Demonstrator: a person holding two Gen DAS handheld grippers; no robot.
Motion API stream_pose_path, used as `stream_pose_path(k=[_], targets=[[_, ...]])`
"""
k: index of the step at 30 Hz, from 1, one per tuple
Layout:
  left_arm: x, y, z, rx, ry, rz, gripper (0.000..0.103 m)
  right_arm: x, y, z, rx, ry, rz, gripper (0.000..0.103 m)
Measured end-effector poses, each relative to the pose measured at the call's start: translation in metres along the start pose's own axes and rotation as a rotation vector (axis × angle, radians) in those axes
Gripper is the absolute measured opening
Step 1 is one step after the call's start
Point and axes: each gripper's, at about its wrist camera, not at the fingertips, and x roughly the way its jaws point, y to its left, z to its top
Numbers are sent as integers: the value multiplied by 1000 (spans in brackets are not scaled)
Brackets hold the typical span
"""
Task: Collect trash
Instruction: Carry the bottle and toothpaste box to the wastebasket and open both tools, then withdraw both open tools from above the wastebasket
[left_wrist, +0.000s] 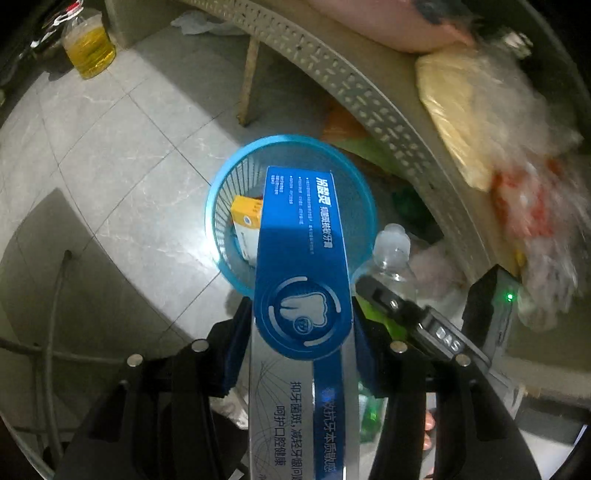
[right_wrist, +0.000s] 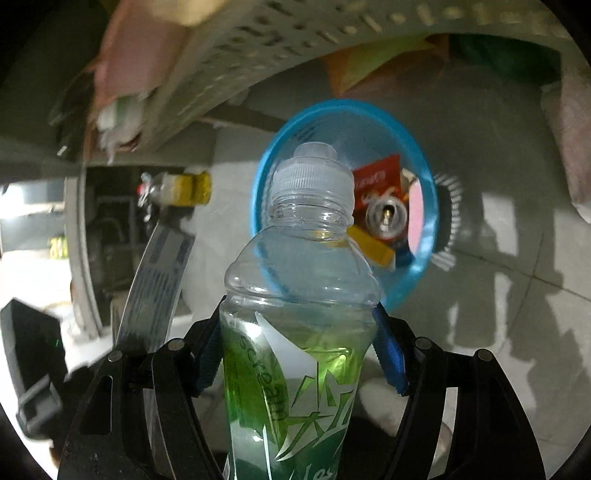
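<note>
A long blue-and-silver cardboard toothpaste box (left_wrist: 301, 295) is pinched lengthwise by the jaws of the left gripper (left_wrist: 301, 325), its far end aimed over the rim of the round blue slatted plastic wastebasket (left_wrist: 221, 192) on the tiled floor. A clear, ribbed plastic bottle with a green label (right_wrist: 295, 332) is clamped by the right gripper (right_wrist: 299, 343), cap towards the same basket, apparently for dropping in.
</note>
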Motion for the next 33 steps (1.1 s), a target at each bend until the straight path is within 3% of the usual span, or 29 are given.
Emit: stream_pose_path(k=[2,4,8,15,23,27,33], targets=[[6,2,14,-20,-15,-6,51,15,0,15,24,-17,8,69],[13,0,26,-31,-37,4,67,23,-1,22,43,-54,6,75],[16,-4,28,-27,-57,0,67,31,2,18,22,-146,-37,76],[-15,-2,6,35,-113,-23,68,-3,-2,-21,-35,-270,-59,76],[-81,10,-42,86,-212,-69,68,-49,7,-81,-154,-335,-133,76],[-135,28,-81,86,-339,-107,68,-63,26,-112,-265,-350,-182,76],[-210,70,-144,75,-540,-82,71,-81,48,-144,-451,-354,-265,76]])
